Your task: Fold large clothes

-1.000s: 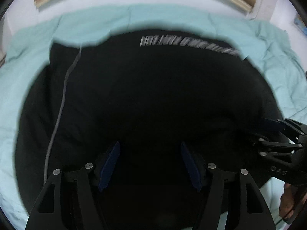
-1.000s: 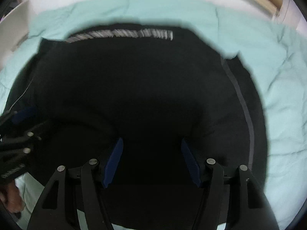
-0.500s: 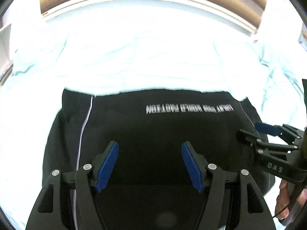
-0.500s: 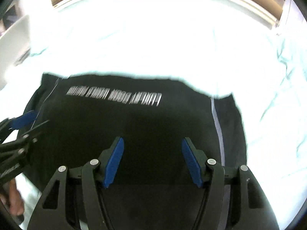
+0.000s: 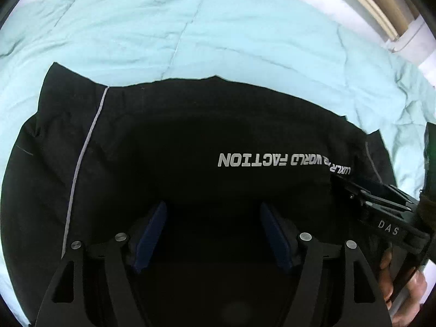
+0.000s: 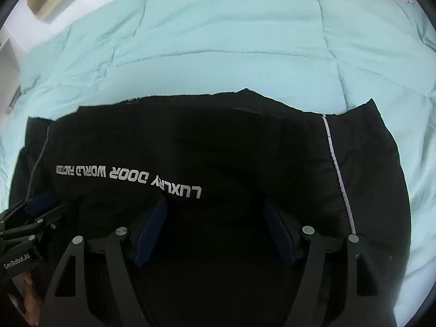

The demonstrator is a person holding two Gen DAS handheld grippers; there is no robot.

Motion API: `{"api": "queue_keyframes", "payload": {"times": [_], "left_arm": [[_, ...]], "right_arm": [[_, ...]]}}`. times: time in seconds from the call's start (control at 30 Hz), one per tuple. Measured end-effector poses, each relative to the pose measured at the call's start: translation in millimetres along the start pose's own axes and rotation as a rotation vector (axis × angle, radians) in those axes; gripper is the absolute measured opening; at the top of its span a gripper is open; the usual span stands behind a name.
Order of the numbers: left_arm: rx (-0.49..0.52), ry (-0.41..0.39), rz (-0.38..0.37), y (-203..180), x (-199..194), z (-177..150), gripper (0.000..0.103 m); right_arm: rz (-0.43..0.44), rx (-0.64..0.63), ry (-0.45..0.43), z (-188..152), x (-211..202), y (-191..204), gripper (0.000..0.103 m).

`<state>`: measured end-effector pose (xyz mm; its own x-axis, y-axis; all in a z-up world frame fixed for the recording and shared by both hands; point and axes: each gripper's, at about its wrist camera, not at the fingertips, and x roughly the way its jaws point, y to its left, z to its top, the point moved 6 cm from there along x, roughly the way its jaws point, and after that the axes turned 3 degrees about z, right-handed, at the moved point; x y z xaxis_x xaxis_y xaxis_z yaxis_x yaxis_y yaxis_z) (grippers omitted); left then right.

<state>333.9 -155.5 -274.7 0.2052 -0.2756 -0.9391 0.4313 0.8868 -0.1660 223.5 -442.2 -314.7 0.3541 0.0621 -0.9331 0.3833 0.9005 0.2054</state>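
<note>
The black garment (image 5: 190,136) lies on the bed (image 5: 218,27) beneath both gaping tongs, left (image 5: 212,237) and right (image 6: 215,231).

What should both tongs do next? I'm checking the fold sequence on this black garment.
Probably close on the near edge of the black printed garment: the left tongs and right tongs are both open over it, gripping nothing, and it lies flat on the mint-green quilted bedspread.
</note>
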Motion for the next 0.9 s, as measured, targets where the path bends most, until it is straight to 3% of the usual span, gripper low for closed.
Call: {"api": "queue_keyframes", "payload": {"times": [0.2,0.33,0.47,0.6,0.67,0.8,0.9], "left_arm": [[-0.021,-0.113,-0.084,22,-69,-15,0.074],[-0.058,-0.158,-0.094,51,-109,-36,0.074],[-0.097,-0.178,-0.029,94,-134,-46,0.074],[-0.178,-0.223,0.081,151,-142,-59,0.074],[-0.222,-0.211,0.085,171,-140,-56,0.074],[-0.299,-0.158,-0.013,191,-119,-64,0.074],[-0.351,-0.138,-0.151,204,-98,-64,0.074]], "right_arm": [[0.045,0.040,-0.053,-26,-55,-20,0.074],[0.043,0.065,-0.064,-56,-87,-43,0.074],[0.035,0.127,-0.072,-83,-111,-78,0.075],[0.019,0.181,-0.066,-107,-130,-114,0.076],[0.013,0.193,-0.049,-106,-124,-118,0.076],[-0.020,0.183,-0.026,-92,-106,-126,0.076],[-0.019,0.180,-0.018,-83,-86,-127,0.078]]}}
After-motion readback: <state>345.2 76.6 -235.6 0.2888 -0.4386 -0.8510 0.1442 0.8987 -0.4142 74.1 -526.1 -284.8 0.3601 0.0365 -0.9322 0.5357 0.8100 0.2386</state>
